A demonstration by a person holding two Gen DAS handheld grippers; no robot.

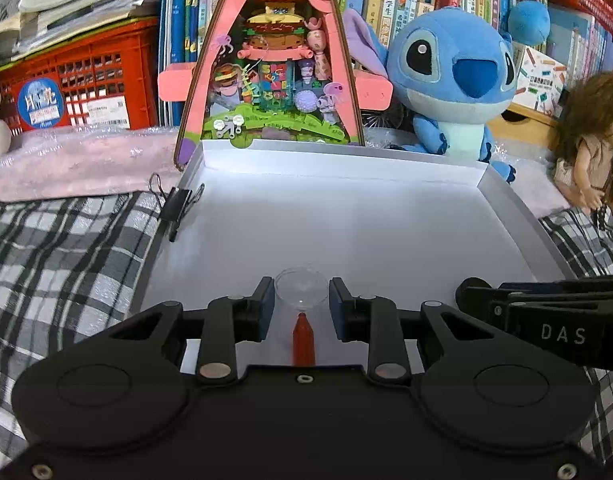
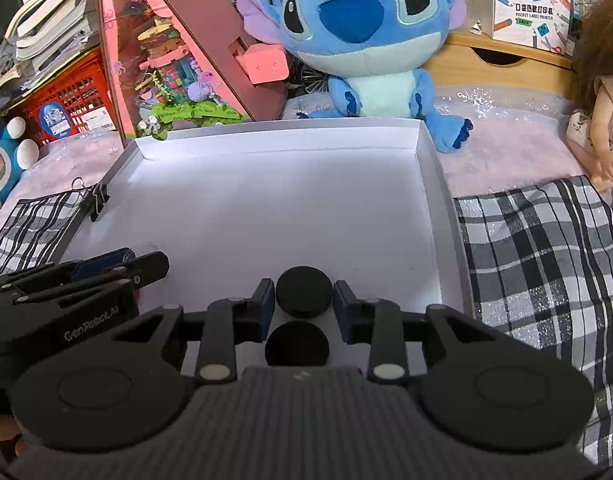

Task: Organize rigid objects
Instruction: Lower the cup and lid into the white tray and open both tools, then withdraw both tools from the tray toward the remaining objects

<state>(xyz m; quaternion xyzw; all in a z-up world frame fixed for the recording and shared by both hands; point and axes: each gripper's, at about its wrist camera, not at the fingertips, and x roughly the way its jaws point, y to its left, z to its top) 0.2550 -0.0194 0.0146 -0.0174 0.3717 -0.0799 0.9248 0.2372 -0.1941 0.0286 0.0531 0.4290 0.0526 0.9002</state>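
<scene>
Lying open on the checked cloth: a shallow white tray, low walls all round, a black binder clip biting its left wall.

Resting on the tray floor near the front edge, seen from the left wrist: a small clear round dish, with a red marker-like piece lying just nearer than it. Framing the dish with its fingers: the left gripper, narrowly parted, slim gaps showing on both sides, pads not pressing.

Sitting further right on the same floor, seen from the right wrist: a black round disc, and a second black disc just nearer, partly hidden by the gripper body. Bracketing the farther disc: the right gripper, fingers narrowly apart, slight gaps either side, not clamping.

Standing beyond the far wall: a blue plush toy and a pink triangular display case full of small building-block figures. Sitting at far right: a doll.
</scene>
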